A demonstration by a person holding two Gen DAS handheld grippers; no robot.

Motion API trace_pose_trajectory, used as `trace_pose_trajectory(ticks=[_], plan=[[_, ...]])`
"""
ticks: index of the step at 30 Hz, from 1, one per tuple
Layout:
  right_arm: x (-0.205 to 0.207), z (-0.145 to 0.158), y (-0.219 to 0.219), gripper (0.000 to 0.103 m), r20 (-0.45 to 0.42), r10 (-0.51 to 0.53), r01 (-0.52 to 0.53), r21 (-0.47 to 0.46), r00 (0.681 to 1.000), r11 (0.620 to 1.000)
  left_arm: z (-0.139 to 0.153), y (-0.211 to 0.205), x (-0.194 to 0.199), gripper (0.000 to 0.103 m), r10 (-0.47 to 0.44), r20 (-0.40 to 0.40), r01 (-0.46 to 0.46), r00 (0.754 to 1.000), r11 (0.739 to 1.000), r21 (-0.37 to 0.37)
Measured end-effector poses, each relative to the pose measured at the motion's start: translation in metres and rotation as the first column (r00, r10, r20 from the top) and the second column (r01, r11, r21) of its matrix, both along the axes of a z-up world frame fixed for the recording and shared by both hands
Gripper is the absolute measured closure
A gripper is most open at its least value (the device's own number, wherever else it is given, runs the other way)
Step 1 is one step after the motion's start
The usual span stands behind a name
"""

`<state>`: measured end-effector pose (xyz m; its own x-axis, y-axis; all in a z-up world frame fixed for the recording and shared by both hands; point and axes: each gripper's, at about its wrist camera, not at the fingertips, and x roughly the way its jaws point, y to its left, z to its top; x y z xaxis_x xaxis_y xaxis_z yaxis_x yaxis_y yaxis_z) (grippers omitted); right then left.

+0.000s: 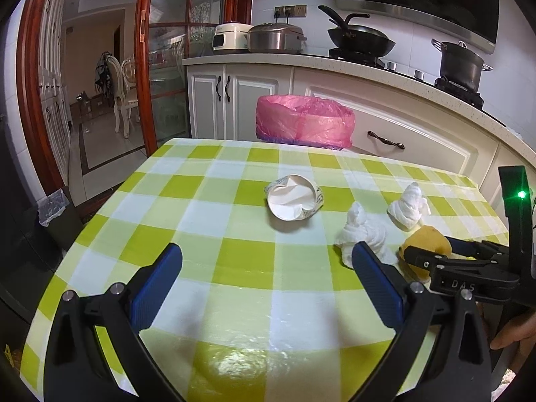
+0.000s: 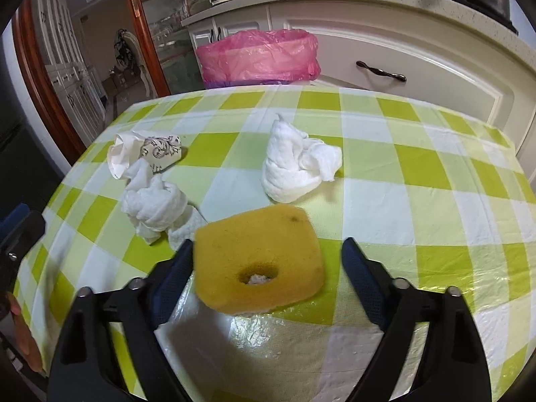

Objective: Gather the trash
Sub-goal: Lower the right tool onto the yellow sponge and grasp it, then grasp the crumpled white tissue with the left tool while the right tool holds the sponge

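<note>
Kitchen cabinets stood behind the checked surface (image 1: pixel 234 264), with a pink-lined bin (image 1: pixel 303 122) beyond its far edge. From the left wrist, the left gripper (image 1: pixel 268 268) hung released over bare cloth; a crushed cup (image 1: pixel 294 201) and two tissues (image 1: pixel 363 231) lay ahead. From the right wrist, the right gripper (image 2: pixel 268 258) straddled the sponge (image 2: pixel 259 261), fingers (image 2: pixel 179 268) parted, the left one perhaps brushing it. Grasping the sponge seemed in hand; next it needed squeezing, lifting, and carrying to the bin.

Black grippers (image 1: pixel 268 284), blue finger pads (image 1: pixel 157 288)
</note>
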<state>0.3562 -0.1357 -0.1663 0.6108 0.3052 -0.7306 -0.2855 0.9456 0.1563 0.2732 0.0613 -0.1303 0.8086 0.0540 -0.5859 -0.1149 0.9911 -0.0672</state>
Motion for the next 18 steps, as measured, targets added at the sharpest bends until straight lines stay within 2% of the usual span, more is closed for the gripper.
trace_pose_trajectory(ticks=[6,18], plan=[[-0.009,0.006,-0.013,0.041,0.038,0.013,-0.014,0.031,0.999,0.999,-0.003,-0.015,0.013,0.005,-0.015,-0.031,0.015,0.999,1.000,-0.003],[-0.028,0.029,-0.076,0.042,0.090,-0.076,0.062,0.154,0.993,0.986,-0.018,-0.070,0.057,0.005,-0.067,-0.078,0.070,0.995,0.997,0.035]])
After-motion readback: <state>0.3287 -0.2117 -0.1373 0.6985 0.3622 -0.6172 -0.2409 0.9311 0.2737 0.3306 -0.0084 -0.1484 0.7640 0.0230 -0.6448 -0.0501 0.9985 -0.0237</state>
